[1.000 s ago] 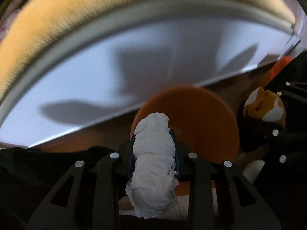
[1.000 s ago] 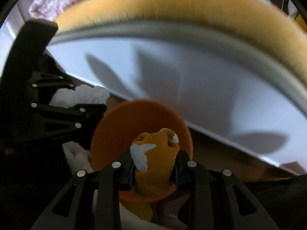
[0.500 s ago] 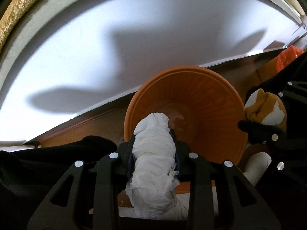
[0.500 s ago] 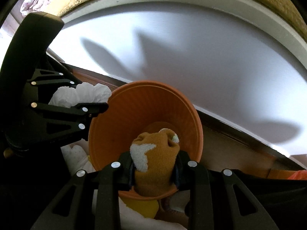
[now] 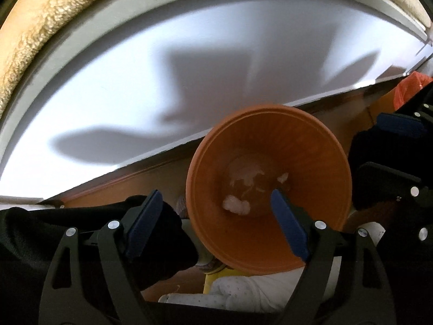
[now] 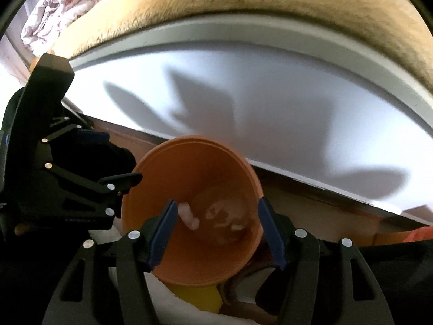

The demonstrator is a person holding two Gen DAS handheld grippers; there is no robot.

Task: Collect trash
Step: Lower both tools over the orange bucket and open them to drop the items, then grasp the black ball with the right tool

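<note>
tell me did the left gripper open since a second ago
Yes. The left gripper now gapes empty before the orange bin; its white tissue wad is gone from between the pads.

A tan, fuzzy blanket (image 6: 243, 8) is seen along the top of both views, laid over a pale grey bed edge (image 6: 270, 40). Below it, a white side panel (image 5: 189, 86) is crossed by dark shadows. A floral quilt (image 6: 62, 2) is bunched at the upper left of the right wrist view. A brown wooden floor strip (image 5: 151, 181) runs beneath the panel. A white dotted cloth (image 5: 243, 292) and a yellow item (image 6: 200, 298) are seen low in the views, lying close together. An orange-red crumpled object (image 5: 408, 89) appears at the far right; what it is cannot be told.
</note>
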